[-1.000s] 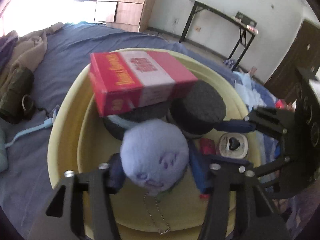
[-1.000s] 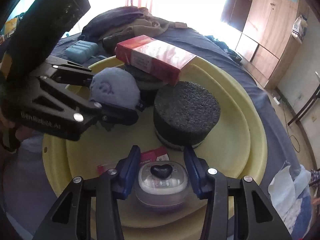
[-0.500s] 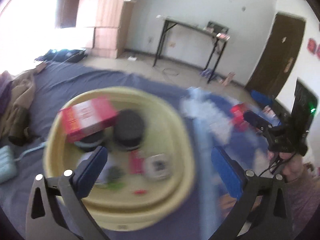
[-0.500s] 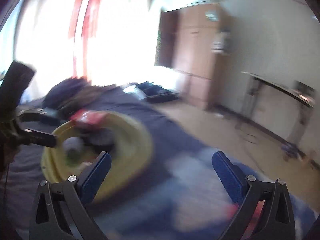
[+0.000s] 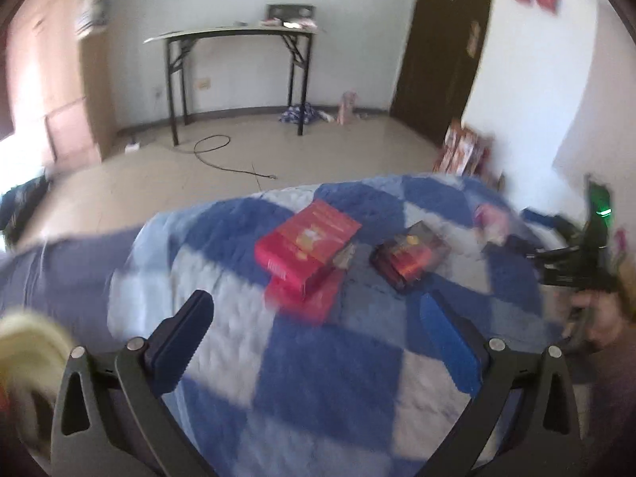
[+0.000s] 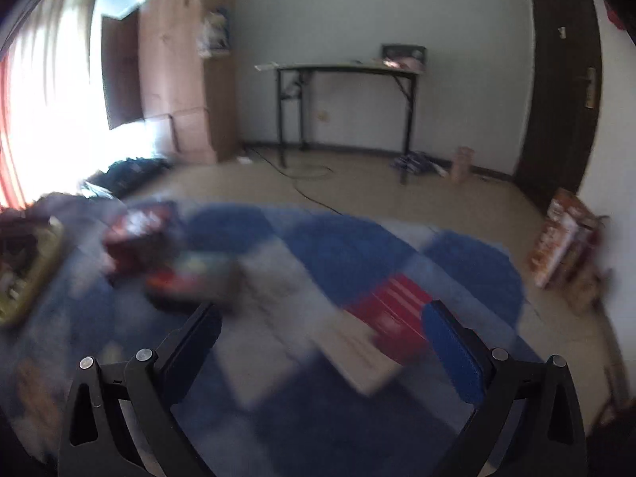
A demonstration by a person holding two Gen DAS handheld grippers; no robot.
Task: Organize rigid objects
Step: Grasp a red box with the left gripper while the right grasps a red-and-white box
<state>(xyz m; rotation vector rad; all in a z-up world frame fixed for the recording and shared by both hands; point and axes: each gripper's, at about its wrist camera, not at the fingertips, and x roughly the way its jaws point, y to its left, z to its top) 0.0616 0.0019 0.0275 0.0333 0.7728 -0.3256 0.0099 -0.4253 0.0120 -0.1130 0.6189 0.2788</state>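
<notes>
My left gripper [image 5: 318, 326] is open and empty above a blue-and-white checked blanket [image 5: 318, 357]. Ahead of it two red boxes [image 5: 308, 250] lie stacked, with a dark red-and-black packet [image 5: 409, 258] to their right. The yellow basin's rim [image 5: 24, 338] shows at the far left. My right gripper [image 6: 322, 338] is open and empty. A red-and-white box [image 6: 385, 326] lies blurred just ahead of its right finger. Blurred red and dark boxes [image 6: 159, 246] lie further left, and the basin [image 6: 28, 274] is at the left edge.
The right gripper and its hand show at the right edge of the left wrist view [image 5: 580, 262]. Beyond the bed are tiled floor, a black-legged folding table [image 5: 238, 35], a wooden wardrobe [image 6: 179, 71], a dark door [image 5: 441, 47] and cartons by the wall [image 6: 564, 238].
Both grippers let go of the plush ball and the small case in the basin, opened wide and swung right, away from the basin, over the checked blanket and its boxes.
</notes>
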